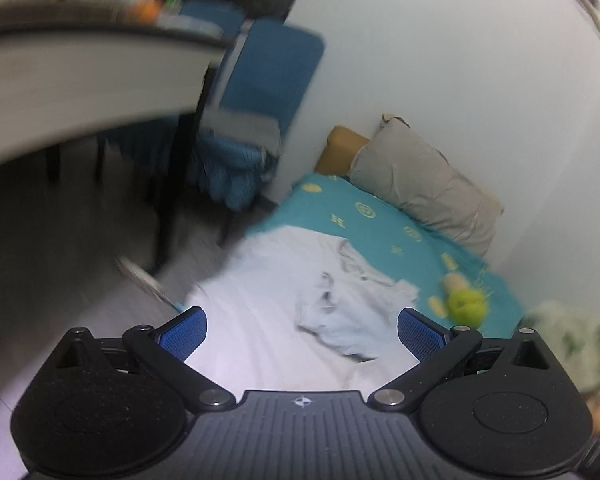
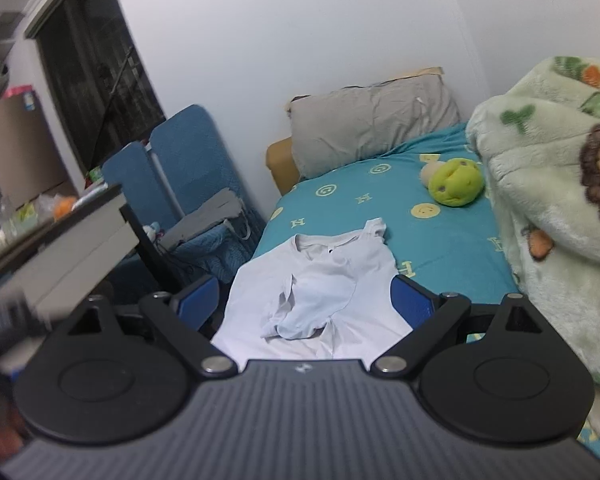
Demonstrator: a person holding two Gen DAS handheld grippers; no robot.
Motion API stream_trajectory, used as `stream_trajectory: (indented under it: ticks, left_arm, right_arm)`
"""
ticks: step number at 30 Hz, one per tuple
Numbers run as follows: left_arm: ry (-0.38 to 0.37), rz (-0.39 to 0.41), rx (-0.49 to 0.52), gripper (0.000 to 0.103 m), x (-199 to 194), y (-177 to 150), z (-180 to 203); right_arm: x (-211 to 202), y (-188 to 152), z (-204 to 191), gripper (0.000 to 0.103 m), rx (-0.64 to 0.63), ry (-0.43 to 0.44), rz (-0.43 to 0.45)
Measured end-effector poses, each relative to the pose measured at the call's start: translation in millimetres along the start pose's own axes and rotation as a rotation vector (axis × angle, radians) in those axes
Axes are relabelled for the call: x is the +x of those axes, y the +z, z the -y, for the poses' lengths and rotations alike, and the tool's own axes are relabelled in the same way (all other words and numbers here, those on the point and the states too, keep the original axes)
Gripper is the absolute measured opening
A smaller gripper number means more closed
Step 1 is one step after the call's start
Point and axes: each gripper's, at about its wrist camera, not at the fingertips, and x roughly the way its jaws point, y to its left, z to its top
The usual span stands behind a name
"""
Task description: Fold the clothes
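A white T-shirt (image 2: 320, 284) lies spread on the teal bed sheet (image 2: 440, 240), collar toward the pillow, with one sleeve folded in over its chest. The left wrist view shows the same T-shirt (image 1: 300, 300), blurred. My left gripper (image 1: 302, 330) hovers over the shirt's lower part, open, with nothing between its blue pads (image 1: 184, 334). My right gripper (image 2: 306, 300) is also open and empty above the shirt's lower half, its blue pads (image 2: 412, 300) spread about as wide as the shirt.
A grey pillow (image 2: 372, 124) lies at the bed's head. A green plush toy (image 2: 454, 182) sits beside a thick green printed blanket (image 2: 552, 208) on the bed's right side. Left of the bed stand blue chairs (image 2: 180, 168) and a cluttered desk (image 2: 80, 232).
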Motion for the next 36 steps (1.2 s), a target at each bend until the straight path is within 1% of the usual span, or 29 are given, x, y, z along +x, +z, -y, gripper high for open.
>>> stream_trajectory:
  ticks: [1,3,5,8,10,12,15,17,18,19,22,24,25,27,29,30,31,32,33,34,36]
  left_arm:
    - [-0.017,-0.02,-0.055,0.103,15.4,4.9,-10.4]
    - [-0.018,-0.065,-0.181,0.103,51.3,11.6,-38.4]
    - [-0.001,-0.13,-0.315,0.101,95.0,15.7,-69.3]
    - [0.035,-0.236,-0.453,0.097,163.7,19.1,-122.7]
    - [0.046,-0.259,-0.51,0.094,202.5,18.2,-158.1]
    - [0.065,-0.269,-0.556,0.094,236.8,22.0,-187.7]
    - [0.026,-0.251,-0.639,0.094,279.6,28.0,-224.4]
    - [-0.018,-0.259,-0.688,0.094,308.4,25.1,-242.6]
    - [-0.041,-0.263,-0.713,0.092,322.8,23.6,-251.6]
    - [-0.052,-0.291,-0.716,0.087,339.8,20.9,-258.1]
    - [-0.048,-0.362,-0.744,0.085,379.3,12.1,-275.3]
    - [-0.06,-0.368,-0.799,0.085,399.6,1.4,-287.9]
    - [-0.072,-0.372,-0.831,0.079,409.6,-4.1,-293.4]
    - [-0.13,-0.395,-0.916,0.066,429.4,-16.9,-303.2]
    - [-0.173,-0.388,-1.021,0.065,444.9,-28.2,-310.3]
    - [-0.173,-0.375,-1.016,0.058,448.5,-27.9,-309.8]
    - [-0.173,-0.362,-1.011,0.045,452.1,-27.5,-309.3]
    - [-0.166,-0.359,-0.977,0.036,454.3,-24.4,-307.0]
    - [-0.16,-0.356,-0.943,0.018,456.5,-21.3,-304.7]
    - [-0.145,-0.33,-0.908,0.006,453.5,-17.0,-302.4]
    - [-0.117,-0.272,-0.828,0.005,445.0,-5.9,-297.0]
  right_arm:
    - [4.7,-3.8,2.6,0.094,-0.003,0.004,-0.015]
    - [11.6,-9.2,5.2,0.094,0.015,0.018,-0.049]
    - [15.5,-11.2,3.0,0.094,0.014,0.034,-0.059]
    - [21.3,-12.6,-2.6,0.094,-0.02,0.001,-0.058]
    - [28.0,-14.8,-2.4,0.094,0.007,0.001,-0.057]
    - [39.3,-16.3,-1.6,0.094,0.053,0.025,-0.088]
    - [53.7,-17.9,-6.8,0.094,0.086,0.04,-0.104]
    - [63.7,-20.3,-10.4,0.094,0.087,0.032,-0.115]
    - [69.7,-21.9,-10.8,0.094,0.098,0.021,-0.128]
    - [75.8,-23.5,-11.2,0.094,0.11,0.011,-0.142]
    - [93.7,-31.1,-12.1,0.094,0.171,0.014,-0.201]
    - [102.0,-36.8,-16.4,0.094,0.177,0.017,-0.228]
    - [105.7,-39.4,-18.4,0.094,0.173,0.013,-0.239]
    - [112.3,-45.4,-20.7,0.094,0.186,0.018,-0.272]
    - [118.4,-53.2,-20.5,0.094,0.239,0.061,-0.321]
    - [121.8,-56.9,-21.0,0.094,0.259,0.085,-0.347]
    - [124.8,-59.7,-22.4,0.094,0.264,0.097,-0.365]
    - [127.5,-62.2,-24.1,0.094,0.259,0.1,-0.378]
    - [130.0,-64.1,-25.5,0.094,0.252,0.098,-0.388]
    - [131.9,-65.1,-25.8,0.094,0.248,0.09,-0.393]
    - [133.6,-65.5,-22.1,0.094,0.264,0.079,-0.394]
